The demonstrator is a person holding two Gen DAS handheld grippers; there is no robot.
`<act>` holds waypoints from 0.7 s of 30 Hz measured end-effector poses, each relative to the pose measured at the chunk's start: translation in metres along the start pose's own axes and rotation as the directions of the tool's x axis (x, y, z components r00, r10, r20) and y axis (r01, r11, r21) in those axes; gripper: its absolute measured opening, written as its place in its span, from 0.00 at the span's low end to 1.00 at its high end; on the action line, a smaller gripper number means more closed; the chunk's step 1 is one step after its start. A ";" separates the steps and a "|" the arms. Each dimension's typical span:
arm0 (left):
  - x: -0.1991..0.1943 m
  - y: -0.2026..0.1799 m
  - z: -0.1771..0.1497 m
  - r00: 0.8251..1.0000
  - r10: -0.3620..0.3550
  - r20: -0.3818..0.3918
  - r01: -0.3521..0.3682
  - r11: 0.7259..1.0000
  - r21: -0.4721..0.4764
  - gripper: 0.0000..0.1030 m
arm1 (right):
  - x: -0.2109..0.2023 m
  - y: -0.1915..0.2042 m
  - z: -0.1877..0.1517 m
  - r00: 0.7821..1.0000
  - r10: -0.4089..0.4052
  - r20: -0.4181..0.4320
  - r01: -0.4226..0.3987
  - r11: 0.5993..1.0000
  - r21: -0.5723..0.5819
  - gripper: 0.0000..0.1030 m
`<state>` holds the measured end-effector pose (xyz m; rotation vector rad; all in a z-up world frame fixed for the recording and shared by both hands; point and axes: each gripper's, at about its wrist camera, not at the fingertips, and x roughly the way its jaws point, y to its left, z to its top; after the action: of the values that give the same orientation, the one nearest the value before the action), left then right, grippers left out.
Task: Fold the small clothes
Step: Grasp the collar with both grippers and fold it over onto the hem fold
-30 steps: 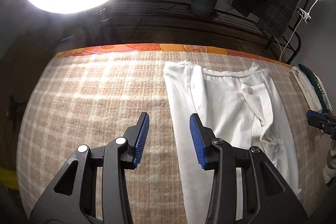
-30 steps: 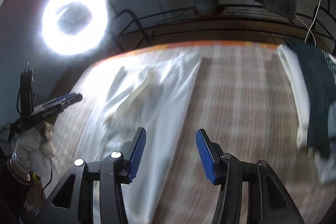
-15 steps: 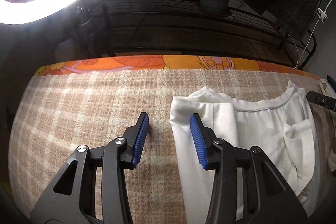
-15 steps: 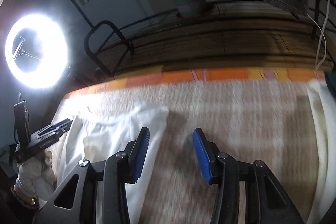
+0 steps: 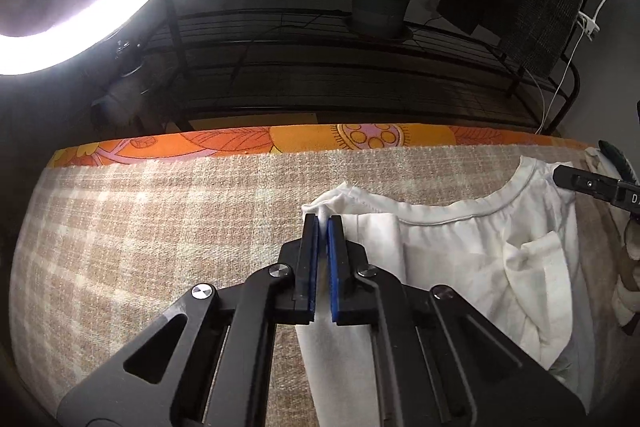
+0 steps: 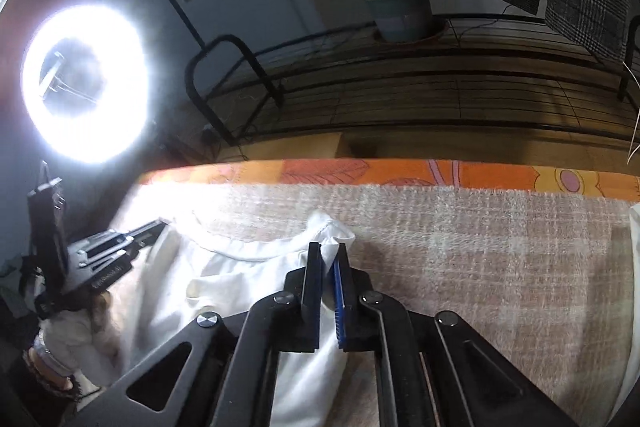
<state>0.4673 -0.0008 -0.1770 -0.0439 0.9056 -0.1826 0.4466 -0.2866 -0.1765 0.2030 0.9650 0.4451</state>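
left claw (image 5: 322, 223): just snapped closed, pinching a top corner of the white cotton shirt (image 5: 472, 247) | right claw (image 6: 329, 251): just clamped the other corner | shirt flat on beige checked blanket (image 5: 160, 227)

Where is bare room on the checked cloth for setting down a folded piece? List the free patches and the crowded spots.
Free: the beige checked cloth left of the white garment, up to the orange patterned border. Also free: the stretch between the garment and the pale fabric at the right edge. Crowded: the garment's far corners, where the left gripper and right gripper pinch it.
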 end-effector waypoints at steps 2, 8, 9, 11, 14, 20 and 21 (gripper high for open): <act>-0.012 0.003 0.001 1.000 -0.007 0.012 0.007 1.000 -0.008 0.02 | -0.012 0.005 0.001 1.000 0.001 0.015 -0.001 1.000 -0.011 0.02; -0.056 0.000 0.000 0.998 -0.015 0.063 0.014 1.000 0.010 0.02 | -0.046 0.017 0.006 0.999 0.004 0.052 -0.003 1.000 -0.019 0.02; -0.064 0.000 0.000 0.997 -0.017 0.071 0.016 1.000 0.010 0.02 | -0.053 0.022 0.005 0.998 0.002 0.057 -0.001 1.000 -0.028 0.02; -0.083 0.001 -0.004 0.996 -0.020 0.083 0.019 1.000 0.009 0.02 | -0.063 0.029 0.004 0.998 0.001 0.063 0.002 0.999 -0.041 0.02; -0.107 -0.002 -0.008 0.995 -0.024 0.100 0.022 1.000 0.016 0.02 | -0.082 0.042 0.001 0.997 0.007 0.074 -0.003 0.998 -0.057 0.02; -0.162 -0.012 -0.028 0.989 -0.028 0.143 0.022 0.999 0.043 0.02 | -0.125 0.065 -0.019 0.996 0.009 0.092 0.000 0.995 -0.096 0.02; -0.171 -0.013 -0.034 0.989 -0.031 0.147 0.025 0.999 0.044 0.02 | -0.133 0.069 -0.023 0.995 0.010 0.097 0.000 0.995 -0.099 0.02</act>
<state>0.3358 0.0184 -0.0634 -0.0309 0.7532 -0.2220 0.3434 -0.2862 -0.0655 0.1366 0.8452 0.4820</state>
